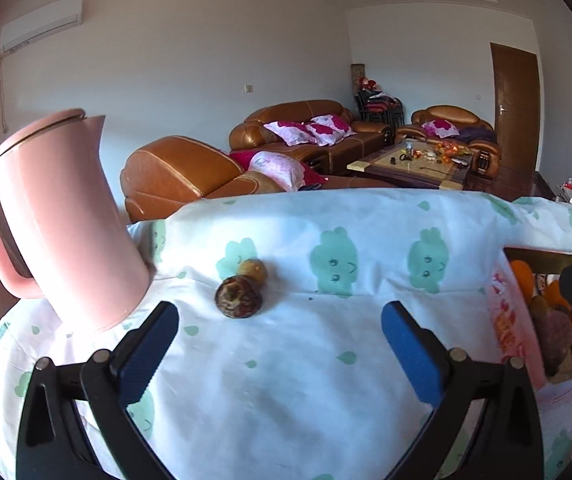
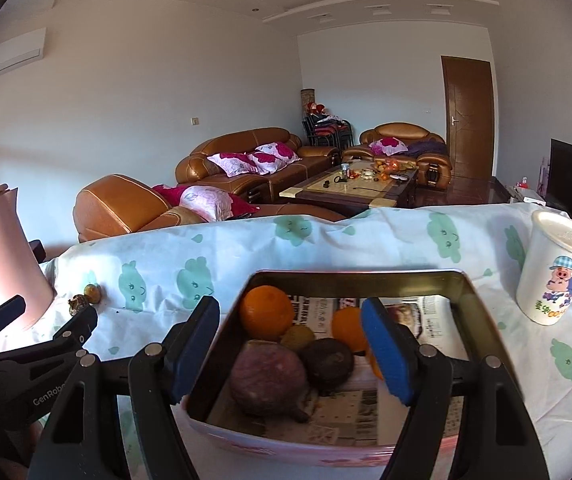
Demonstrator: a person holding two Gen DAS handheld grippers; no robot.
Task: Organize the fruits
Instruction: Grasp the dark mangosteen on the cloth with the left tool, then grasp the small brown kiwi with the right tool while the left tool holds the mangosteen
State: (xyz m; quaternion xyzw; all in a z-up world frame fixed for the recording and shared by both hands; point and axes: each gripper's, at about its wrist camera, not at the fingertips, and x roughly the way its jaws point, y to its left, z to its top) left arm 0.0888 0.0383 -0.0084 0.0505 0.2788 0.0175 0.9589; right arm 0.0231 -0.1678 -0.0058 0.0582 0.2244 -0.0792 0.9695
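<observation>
Two small fruits lie on the cloth-covered table: a dark reddish-brown one (image 1: 239,297) and a smaller yellow-brown one (image 1: 251,270) just behind it. My left gripper (image 1: 280,344) is open and empty, a short way in front of them. A tin box (image 2: 482,316) lined with newspaper holds oranges (image 2: 266,311), a purple fruit (image 2: 268,378), a dark fruit (image 2: 328,364) and a kiwi (image 2: 298,337). My right gripper (image 2: 292,346) is open and empty, hovering over the box. The two loose fruits also show in the right wrist view (image 2: 86,298).
A pink kettle (image 1: 62,220) stands at the table's left, close to the left finger. A white lidded mug (image 2: 558,272) stands at the right of the box. The table's far edge drops off toward sofas and a coffee table.
</observation>
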